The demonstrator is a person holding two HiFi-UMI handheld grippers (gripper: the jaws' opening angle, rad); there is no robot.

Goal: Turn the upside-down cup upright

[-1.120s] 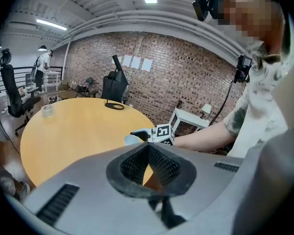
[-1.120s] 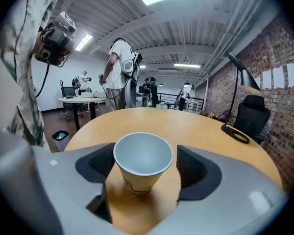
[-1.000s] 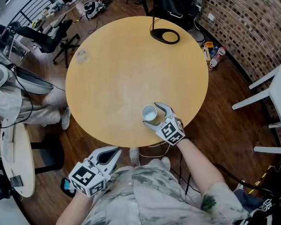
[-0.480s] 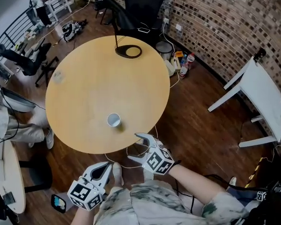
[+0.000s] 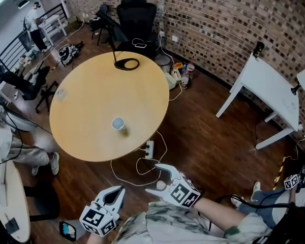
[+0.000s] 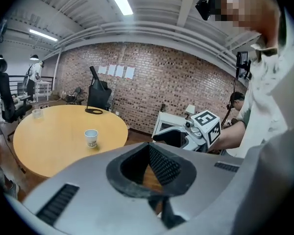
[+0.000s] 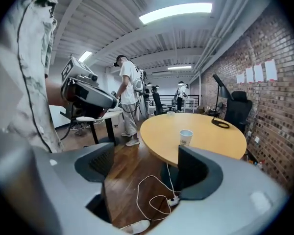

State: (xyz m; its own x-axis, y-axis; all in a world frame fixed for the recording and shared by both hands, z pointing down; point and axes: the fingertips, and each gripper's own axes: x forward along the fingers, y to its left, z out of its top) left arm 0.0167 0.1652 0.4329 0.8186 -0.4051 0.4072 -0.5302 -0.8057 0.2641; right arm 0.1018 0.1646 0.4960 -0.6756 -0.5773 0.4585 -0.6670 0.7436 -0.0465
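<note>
Just 1 cup (image 5: 118, 124) upright, 1 tbl (image 5: 89, 98).

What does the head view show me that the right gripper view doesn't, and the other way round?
Only the head view: the white table by the brick wall, and the right gripper from outside. Only the right gripper view: the ceiling lights, and its jaws apart with nothing between them. Both: the cup standing upright on the round table, and the white power strip on the floor.
</note>
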